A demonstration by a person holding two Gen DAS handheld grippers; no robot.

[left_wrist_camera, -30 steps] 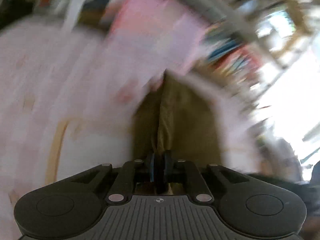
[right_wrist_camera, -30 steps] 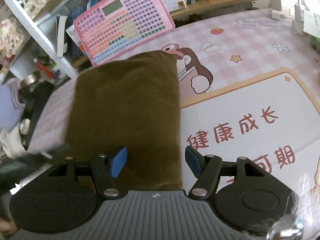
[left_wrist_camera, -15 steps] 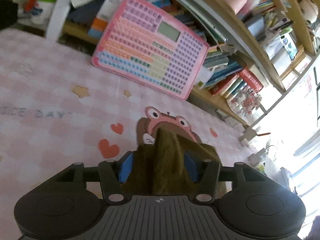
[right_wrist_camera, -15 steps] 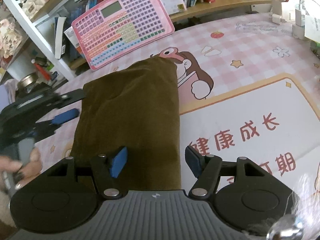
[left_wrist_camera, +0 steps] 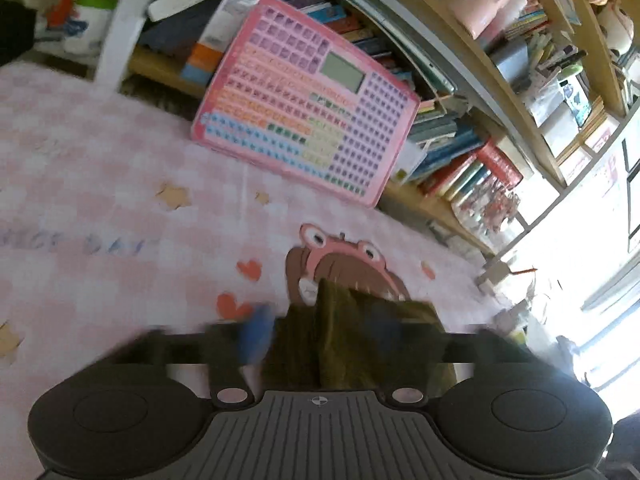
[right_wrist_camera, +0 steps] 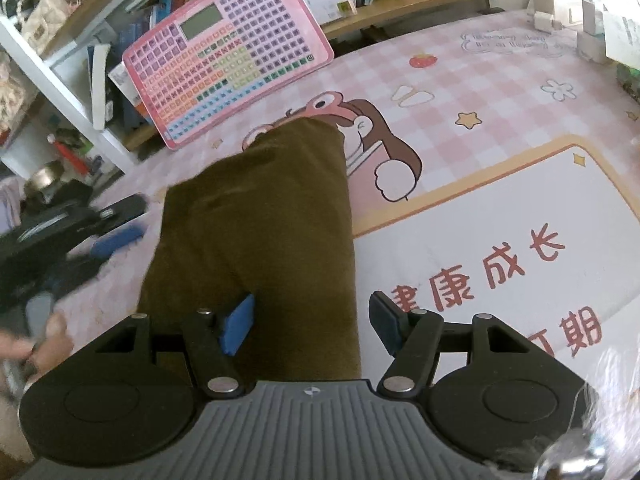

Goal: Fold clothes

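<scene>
An olive-brown folded garment (right_wrist_camera: 256, 240) lies flat on the pink cartoon mat (right_wrist_camera: 480, 80). My right gripper (right_wrist_camera: 310, 328) is open and hovers over the garment's near end, one blue pad above the cloth. My left gripper (left_wrist_camera: 320, 336) is open and blurred by motion, with the garment's edge (left_wrist_camera: 344, 336) showing between its fingers. The left gripper also shows in the right wrist view (right_wrist_camera: 100, 232), at the garment's left side and apart from it.
A pink keyboard toy (right_wrist_camera: 224, 52) leans against a bookshelf (left_wrist_camera: 480, 140) at the mat's far edge. White boxes (right_wrist_camera: 560, 12) stand at the far right. A white shelf post (right_wrist_camera: 60, 88) and clutter lie to the left.
My left gripper was shut on the garment's edge, then opened and let it go; it now moves off to the left. The garment settled flat. My right gripper stayed open and still.
</scene>
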